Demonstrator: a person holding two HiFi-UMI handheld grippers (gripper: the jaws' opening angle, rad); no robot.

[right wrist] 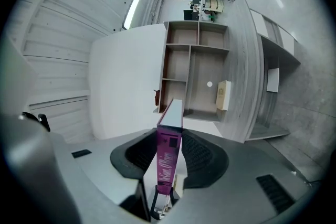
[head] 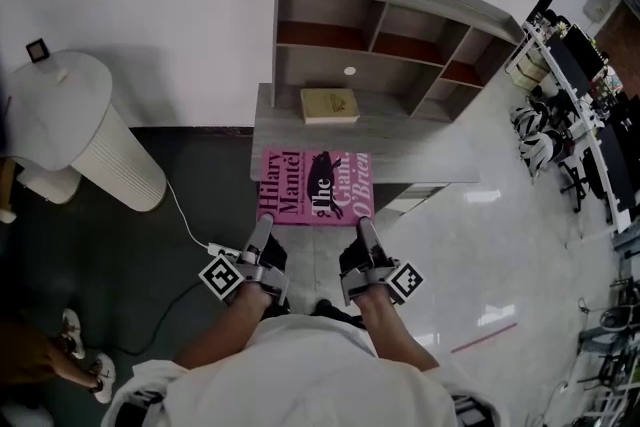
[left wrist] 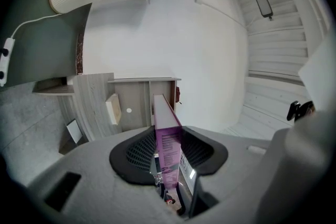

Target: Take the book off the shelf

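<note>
A white ribbed cylinder [head: 100, 150] stands at the left wall; a power strip [head: 222, 251] lies on the dark floor; white helmets [head: 537, 150] sit far right.

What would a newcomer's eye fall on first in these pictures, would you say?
The bright pink book at the centre, clamped by its near edge in both the left gripper and the right gripper. Behind it a cream book lies flat on the grey desk below the shelves, and a white ribbed cylinder stands at the left.
</note>
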